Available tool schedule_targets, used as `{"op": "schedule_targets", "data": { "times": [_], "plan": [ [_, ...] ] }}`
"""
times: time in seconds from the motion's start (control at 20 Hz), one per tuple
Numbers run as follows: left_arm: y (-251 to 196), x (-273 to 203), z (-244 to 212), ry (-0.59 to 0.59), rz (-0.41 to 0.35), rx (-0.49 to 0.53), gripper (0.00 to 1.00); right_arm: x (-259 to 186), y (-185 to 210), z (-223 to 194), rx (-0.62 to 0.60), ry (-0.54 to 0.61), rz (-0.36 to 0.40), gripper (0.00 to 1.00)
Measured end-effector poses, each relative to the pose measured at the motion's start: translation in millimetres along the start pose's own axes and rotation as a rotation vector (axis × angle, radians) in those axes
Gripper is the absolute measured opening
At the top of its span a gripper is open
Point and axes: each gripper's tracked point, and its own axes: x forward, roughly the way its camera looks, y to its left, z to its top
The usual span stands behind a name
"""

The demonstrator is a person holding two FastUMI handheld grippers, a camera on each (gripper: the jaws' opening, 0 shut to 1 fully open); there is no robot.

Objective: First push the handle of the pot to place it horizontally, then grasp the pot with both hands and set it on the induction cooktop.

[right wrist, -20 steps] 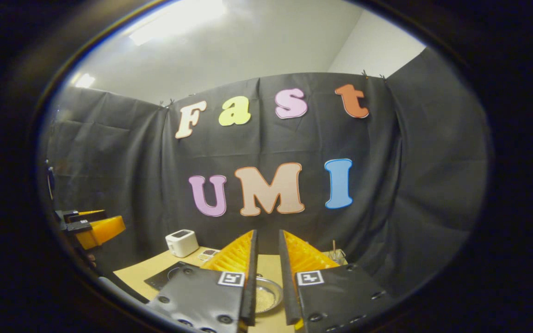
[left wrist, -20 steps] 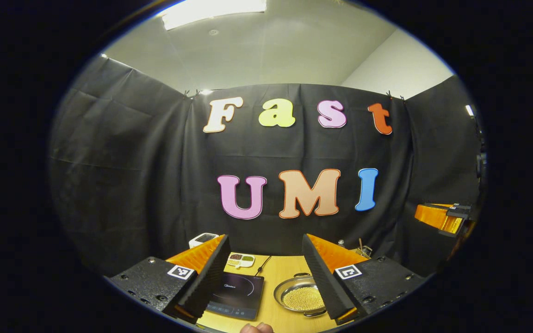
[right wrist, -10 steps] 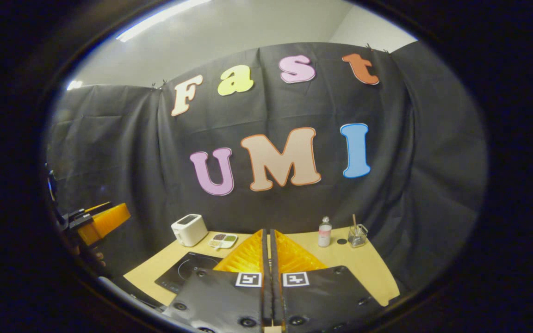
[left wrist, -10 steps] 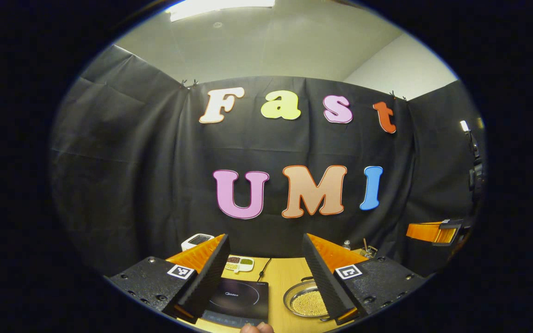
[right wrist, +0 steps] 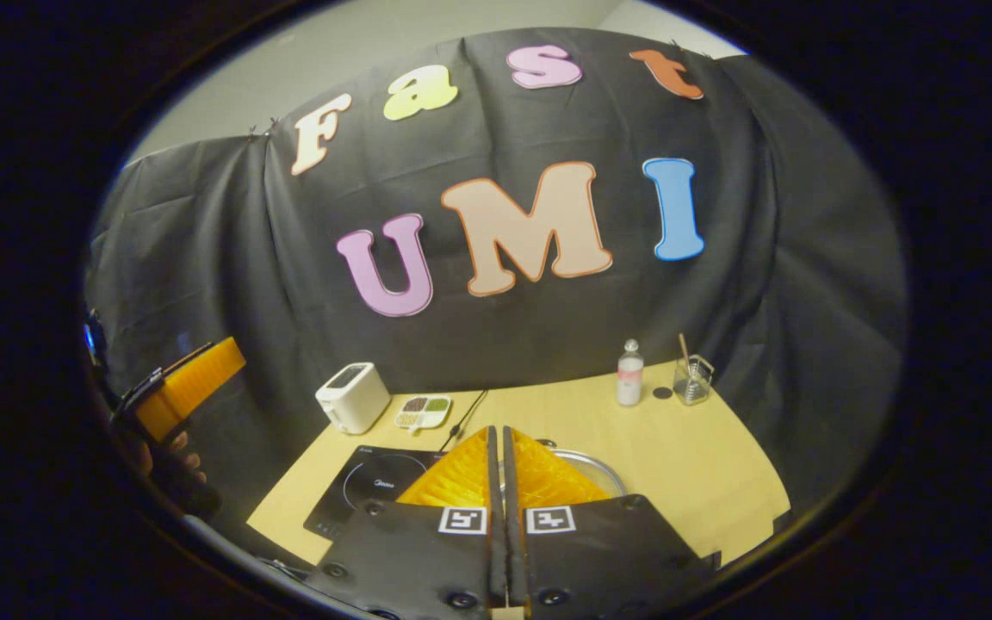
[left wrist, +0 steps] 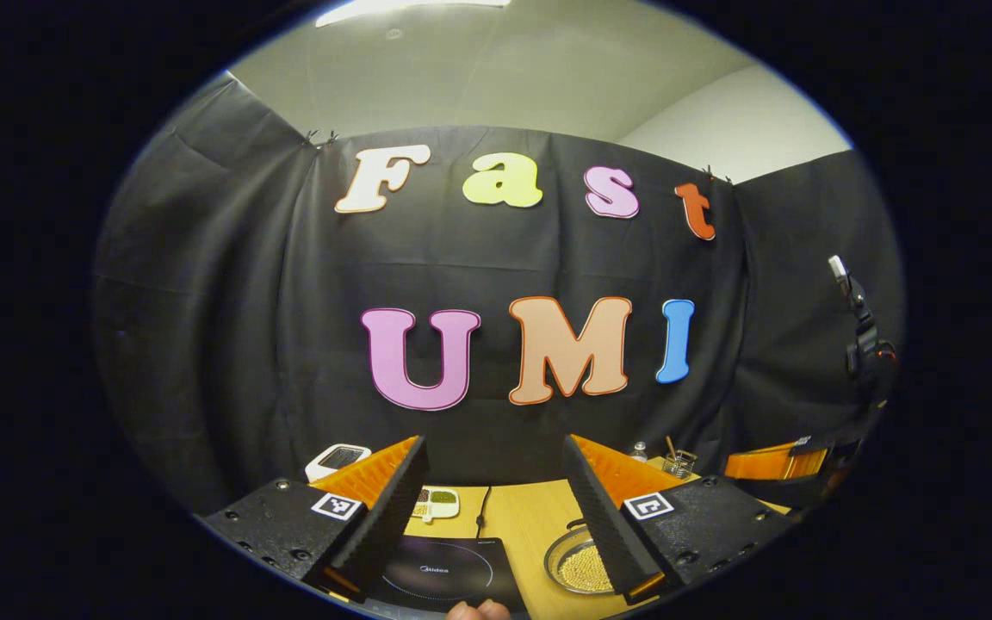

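Both views have tipped down since a second ago, showing more table (right wrist: 703, 482). Pot (left wrist: 580, 564) sits on it just right of the cooktop (left wrist: 449, 575), untouched. Left gripper (left wrist: 492, 499) hangs above, jaws spread; right gripper (right wrist: 499, 482) has its jaws pressed together, empty.

Left tool (left wrist: 492, 504) fingers spread wide; right tool (right wrist: 501, 482) fingers pressed together.

One pot (right wrist: 592, 469), one cooktop (right wrist: 367, 491), one toaster (right wrist: 352, 397), one bottle (right wrist: 629, 373), one glass (right wrist: 692, 380), one divided dish (right wrist: 424, 411).
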Motion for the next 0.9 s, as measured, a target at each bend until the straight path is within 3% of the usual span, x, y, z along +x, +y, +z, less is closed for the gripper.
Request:
{"op": "schedule_targets", "data": {
  "times": [0.15,0.2,0.35,0.6,0.7,0.75,0.9],
  "plan": [
    [11,8,-12,0.021,0.032,-0.005,0.95,9,2,-22,-0.006,0.067,0.022,0.03],
    [13,11,-13,0.023,0.039,-0.017,0.92,13,-2,-29,-0.015,0.086,0.023,0.00],
    [22,12,-20,0.038,0.073,-0.034,0.95,25,1,-62,0.004,0.170,0.050,0.00],
    [30,16,-32,0.060,0.113,-0.059,0.92,37,6,-112,-0.004,0.301,0.101,0.00],
    [36,18,-34,0.063,0.126,-0.056,0.95,40,7,-130,0.013,0.351,0.116,0.03],
    [37,19,-35,0.066,0.133,-0.060,0.92,43,6,-142,0.018,0.373,0.116,0.03],
    [41,20,-41,0.077,0.143,-0.074,0.95,47,0,-170,0.044,0.447,0.099,0.02]
  ]
}}
